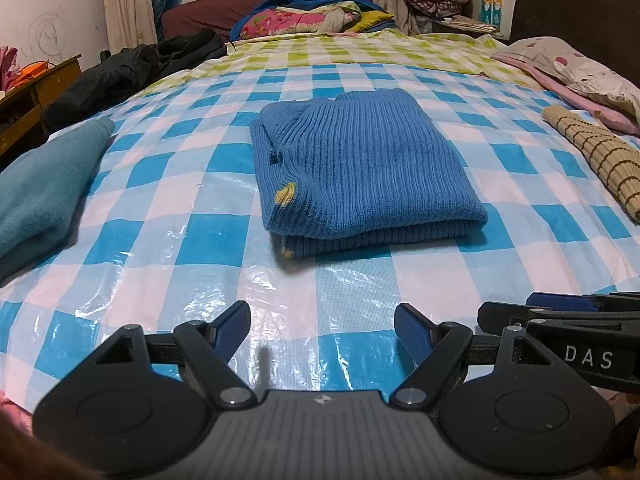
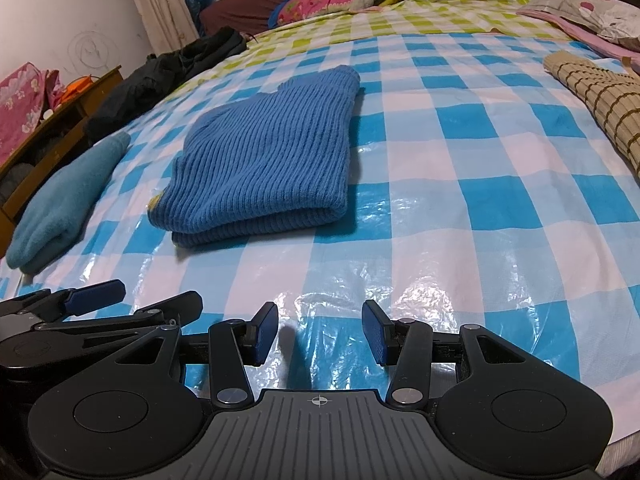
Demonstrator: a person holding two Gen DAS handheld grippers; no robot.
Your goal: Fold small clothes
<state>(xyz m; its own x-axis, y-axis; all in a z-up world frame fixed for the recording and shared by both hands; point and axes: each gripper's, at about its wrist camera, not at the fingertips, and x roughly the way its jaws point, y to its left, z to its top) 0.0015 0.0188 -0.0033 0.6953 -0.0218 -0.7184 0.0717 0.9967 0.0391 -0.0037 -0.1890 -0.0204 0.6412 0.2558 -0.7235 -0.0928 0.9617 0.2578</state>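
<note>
A blue ribbed knit sweater [image 1: 360, 168] lies folded into a thick rectangle on the blue-and-white checked plastic sheet [image 1: 200, 248] over the bed; it also shows in the right wrist view [image 2: 268, 160]. A small yellow patch [image 1: 285, 194] shows at its left fold. My left gripper [image 1: 322, 320] is open and empty, low over the sheet, in front of the sweater. My right gripper [image 2: 319, 326] is open and empty, in front and to the right of the sweater. The right gripper shows beside the left one [image 1: 560, 312]; the left gripper shows beside the right one [image 2: 96, 296].
A teal folded cloth [image 1: 44, 188] lies left of the sweater. A rolled tan striped mat [image 1: 596, 156] lies at the right. Dark clothes [image 1: 132, 68] sit at the far left, pillows [image 1: 580, 68] at the far right, and a pile of bedding [image 1: 312, 16] at the back.
</note>
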